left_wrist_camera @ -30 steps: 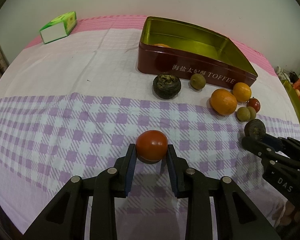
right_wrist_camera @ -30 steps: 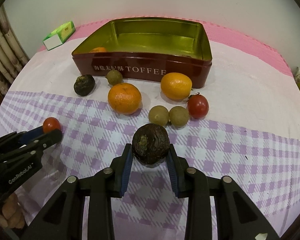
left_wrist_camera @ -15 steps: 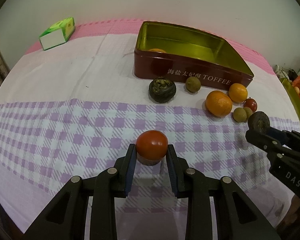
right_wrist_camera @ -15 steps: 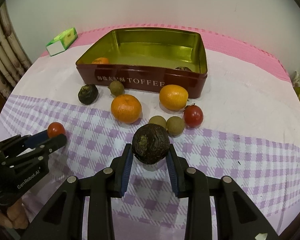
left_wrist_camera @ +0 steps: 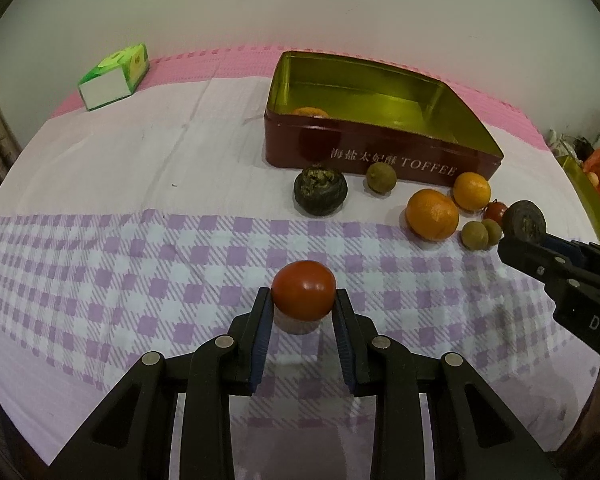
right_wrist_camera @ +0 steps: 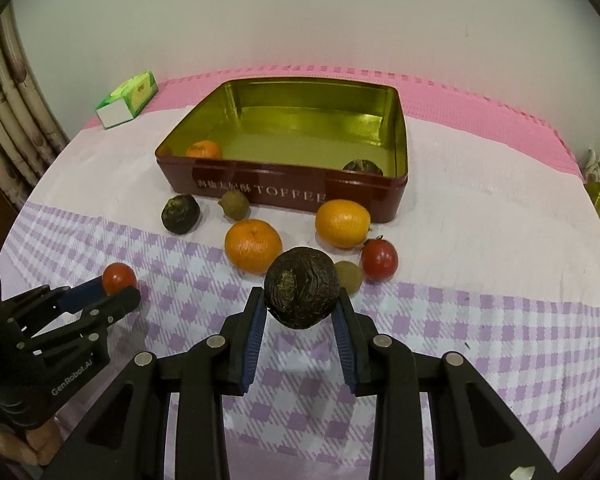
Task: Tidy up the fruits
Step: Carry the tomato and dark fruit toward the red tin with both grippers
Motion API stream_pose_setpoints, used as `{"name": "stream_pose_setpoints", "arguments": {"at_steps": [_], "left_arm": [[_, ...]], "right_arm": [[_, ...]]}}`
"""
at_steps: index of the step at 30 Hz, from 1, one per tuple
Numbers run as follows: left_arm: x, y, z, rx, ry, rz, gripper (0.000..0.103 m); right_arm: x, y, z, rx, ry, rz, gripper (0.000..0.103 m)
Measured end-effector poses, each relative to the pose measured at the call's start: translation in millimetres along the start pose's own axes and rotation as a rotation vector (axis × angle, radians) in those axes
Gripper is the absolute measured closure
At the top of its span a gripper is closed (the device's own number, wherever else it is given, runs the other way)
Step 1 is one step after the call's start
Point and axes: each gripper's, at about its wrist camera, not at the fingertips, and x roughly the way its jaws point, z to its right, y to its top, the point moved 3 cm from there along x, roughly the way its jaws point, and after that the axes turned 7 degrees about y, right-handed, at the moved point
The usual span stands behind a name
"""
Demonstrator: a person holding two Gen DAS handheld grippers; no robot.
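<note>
red tomato (left_wrist_camera: 303, 290) clamped in the left gripper (left_wrist_camera: 302, 320) and a dark wrinkled fruit (right_wrist_camera: 302, 293) clamped in the right gripper (right_wrist_camera: 300, 320), both lifted above the checked cloth (left_wrist_camera: 140, 264) (the toffee tin (right_wrist_camera: 284, 194) sits beyond, oranges beside it).

wrist views angled down, sharing tin (left_wrist_camera: 380, 162)

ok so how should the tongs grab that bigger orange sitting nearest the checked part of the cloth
Take the orange across its widest middle, coming down from above and from the near side. It is round, sits stem dimple up, and its left and right flanks are bare. The toffee tin stands behind it and a dark wrinkled fruit, held in the right tongs, hangs just in front, so both tongs must drop their loads first.
</note>
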Motion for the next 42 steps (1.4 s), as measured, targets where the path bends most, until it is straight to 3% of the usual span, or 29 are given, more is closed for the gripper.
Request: {"name": "stream_pose_setpoints", "arguments": {"at_steps": [15,30,42], "left_arm": [[-4.2,32.2,-0.9,0.015,-0.005,0.044,0.072],[-8.9,89.3,4.1,0.030,-0.041,0.117,0.072],[5.8,124.1,16.5,0.052,-0.056,0.094,0.072]], "right_arm": [[-4.2,24.2,16.1,0.011,-0.002,0.031,0.073],[-3.0,59.4,26.2,-0.006,-0.006,0.079,0.073],[16.9,80.3,33.9,0.014,-0.008,0.058,0.073]]}}
